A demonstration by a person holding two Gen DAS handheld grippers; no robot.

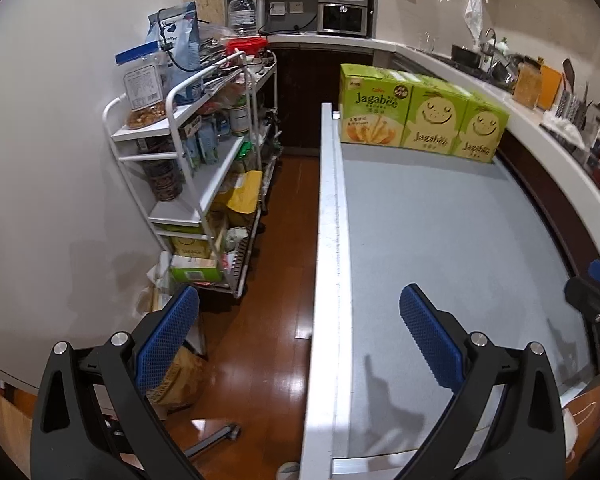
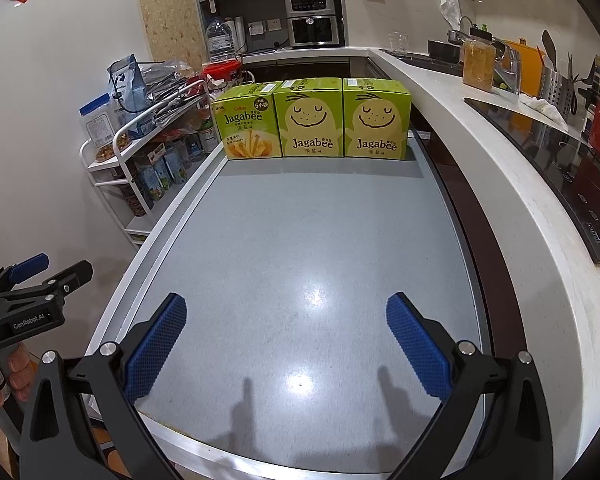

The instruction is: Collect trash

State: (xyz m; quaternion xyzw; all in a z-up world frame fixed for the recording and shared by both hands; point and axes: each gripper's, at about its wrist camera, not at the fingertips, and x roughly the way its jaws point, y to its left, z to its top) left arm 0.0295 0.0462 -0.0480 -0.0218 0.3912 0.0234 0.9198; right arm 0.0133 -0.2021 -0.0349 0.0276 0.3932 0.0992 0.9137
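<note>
Right now both the left gripper [image 1: 300, 334] and the right gripper [image 2: 286, 338] have their jaws wide apart, holding nothing. Three snack boxes [image 2: 312, 120] stand far back on the desk [image 2: 300, 248]; a clumsy reach might knock them over.

Grey table [image 2: 300, 240], 3 Jagabee boxes [image 2: 309, 120]

Three snack boxes [image 2: 312, 120] at twelve o'clock on the desk are lime green with pale yellow smiling faces and dark green lettering. The desk [image 2: 300, 240] is speckled grey with a white rim. Both the left gripper [image 1: 300, 344] and the right gripper [image 2: 286, 344] are black with blue dimpled pads. At nine o'clock, the cart [image 1: 188, 140] is white over glossy red-brown plank floor [image 1: 272, 280].
</note>
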